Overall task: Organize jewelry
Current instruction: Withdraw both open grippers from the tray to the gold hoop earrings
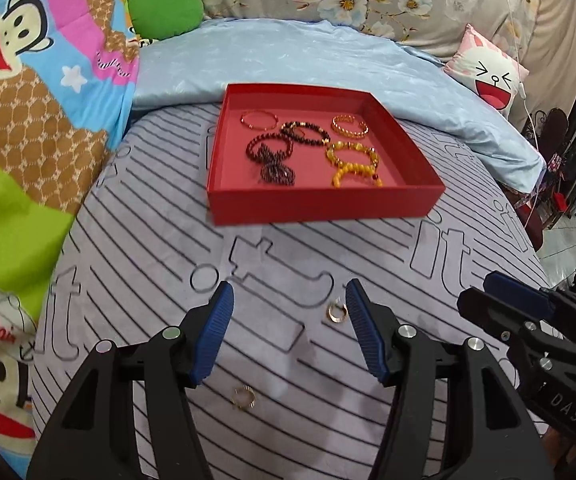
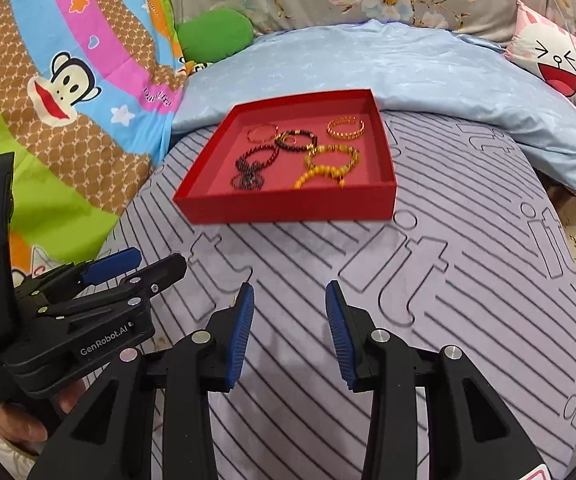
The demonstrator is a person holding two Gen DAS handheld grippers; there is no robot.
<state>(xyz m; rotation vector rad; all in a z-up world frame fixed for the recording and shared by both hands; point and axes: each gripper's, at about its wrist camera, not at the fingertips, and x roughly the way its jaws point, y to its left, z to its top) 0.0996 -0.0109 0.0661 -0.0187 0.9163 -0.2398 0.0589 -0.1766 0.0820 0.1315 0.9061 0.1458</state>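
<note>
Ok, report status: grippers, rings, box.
Left gripper open, right gripper open, both empty. Two rings loose on sheet. Red box ahead, unobstructed.

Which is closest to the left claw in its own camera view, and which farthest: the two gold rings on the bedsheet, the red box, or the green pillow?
1. Gold ring, just inside the left claw's right fingertip.
2. Second gold ring, lower down between the claw's fingers; too close to call against the first.
3. Red box, ahead at mid-bed.
4. Green pillow, far back left.

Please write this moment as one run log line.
left gripper open | right gripper open | rings on bedsheet | bracelets in red box
</note>
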